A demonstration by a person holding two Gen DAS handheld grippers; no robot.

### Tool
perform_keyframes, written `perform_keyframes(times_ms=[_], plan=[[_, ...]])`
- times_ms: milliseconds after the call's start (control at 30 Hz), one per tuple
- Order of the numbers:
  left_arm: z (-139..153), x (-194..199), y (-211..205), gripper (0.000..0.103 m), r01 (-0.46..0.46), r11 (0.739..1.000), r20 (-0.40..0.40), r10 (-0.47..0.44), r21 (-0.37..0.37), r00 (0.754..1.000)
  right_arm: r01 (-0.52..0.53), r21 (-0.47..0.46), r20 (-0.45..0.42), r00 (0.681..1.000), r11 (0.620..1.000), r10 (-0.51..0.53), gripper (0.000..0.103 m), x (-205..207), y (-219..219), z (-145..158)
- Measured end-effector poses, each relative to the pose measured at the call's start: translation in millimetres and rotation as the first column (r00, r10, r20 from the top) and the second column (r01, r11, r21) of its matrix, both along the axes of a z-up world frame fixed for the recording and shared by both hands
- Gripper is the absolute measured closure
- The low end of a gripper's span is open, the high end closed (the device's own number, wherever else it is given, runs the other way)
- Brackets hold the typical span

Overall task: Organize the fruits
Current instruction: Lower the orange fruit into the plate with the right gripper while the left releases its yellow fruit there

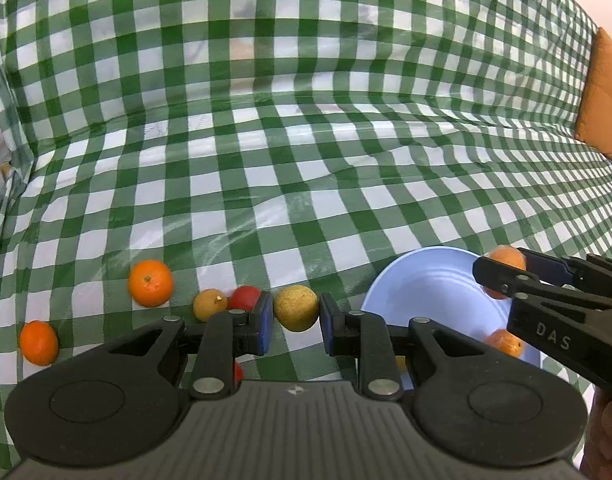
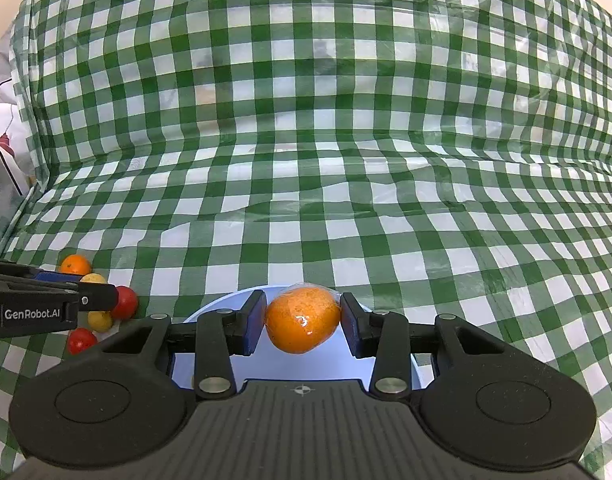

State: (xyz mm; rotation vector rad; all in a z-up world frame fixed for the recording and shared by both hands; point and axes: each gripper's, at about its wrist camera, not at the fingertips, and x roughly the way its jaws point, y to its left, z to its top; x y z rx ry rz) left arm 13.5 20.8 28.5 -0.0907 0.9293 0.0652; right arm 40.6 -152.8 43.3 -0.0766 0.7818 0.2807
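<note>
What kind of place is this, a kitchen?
Probably a living room: green-and-white checked plastic sheet draped over what looks like a sofa, orange cushion at its end, pale blue round bowl among loose fruit.

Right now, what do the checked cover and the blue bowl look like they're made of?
Checked cover: probably thin plastic sheet or vinyl; it is glossy, creased, and mirrors the room faintly. Blue bowl: smooth, evenly pale blue, softly shiny, most likely plastic or melamine, though glazed ceramic can't be ruled out.
</note>
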Motion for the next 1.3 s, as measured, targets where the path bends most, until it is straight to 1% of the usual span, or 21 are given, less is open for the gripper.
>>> perform_keyframes(times_ms=[167, 300, 433, 533, 633, 667, 733, 833, 933, 1300], plan=[[-2, 0, -4, 0.076, 0.033, 0.999, -0.009, -0.033, -0.031, 0.999, 0.016, -0.001, -0.001, 1.0, 1.0, -0.016, 0.061, 1, -5, 1], [-5, 0, -13, 0.076, 0.08, 0.996, -0.016, -0.08, -0.045, 0.997, 0.024, -0.002, -0.005, 1.0, 1.0, -0.024, 0.061, 1, -7, 0], [-6, -2, -24, 0.076, 0.147, 0.987, -0.015, -0.148, -0.061, 0.989, 0.027, -0.002, -0.006, 1.0, 1.0, -0.027, 0.061, 0, -7, 0], [-7, -3, -33, 0.076, 0.204, 0.975, -0.018, -0.206, -0.085, 0.978, 0.031, -0.003, -0.007, 1.0, 1.0, -0.031, 0.061, -1, -7, 1], [-10, -5, -41, 0.076, 0.268, 0.957, -0.02, -0.272, -0.112, 0.962, 0.037, -0.006, -0.011, 0.999, 0.999, -0.037, 0.06, -1, -6, 2], [-10, -6, -43, 0.075, 0.284, 0.951, -0.019, -0.288, -0.126, 0.957, 0.044, -0.008, -0.012, 0.999, 0.999, -0.044, 0.06, -1, -6, 3], [-9, -8, -46, 0.075, 0.303, 0.944, -0.012, -0.307, -0.134, 0.952, 0.063, -0.01, -0.014, 0.998, 0.998, -0.063, 0.052, -1, -7, 3], [-11, -8, -46, 0.075, 0.3, 0.946, -0.014, -0.304, -0.122, 0.952, 0.079, -0.006, -0.007, 0.997, 0.997, -0.079, 0.045, -1, -9, 5], [-13, -5, -42, 0.075, 0.288, 0.951, -0.027, -0.293, -0.113, 0.956, 0.085, -0.008, -0.004, 0.996, 0.996, -0.085, 0.043, 1, -11, 2], [-11, -7, -41, 0.074, 0.274, 0.957, -0.03, -0.278, -0.099, 0.96, 0.085, -0.014, -0.009, 0.996, 0.996, -0.085, 0.041, -1, -9, 0]])
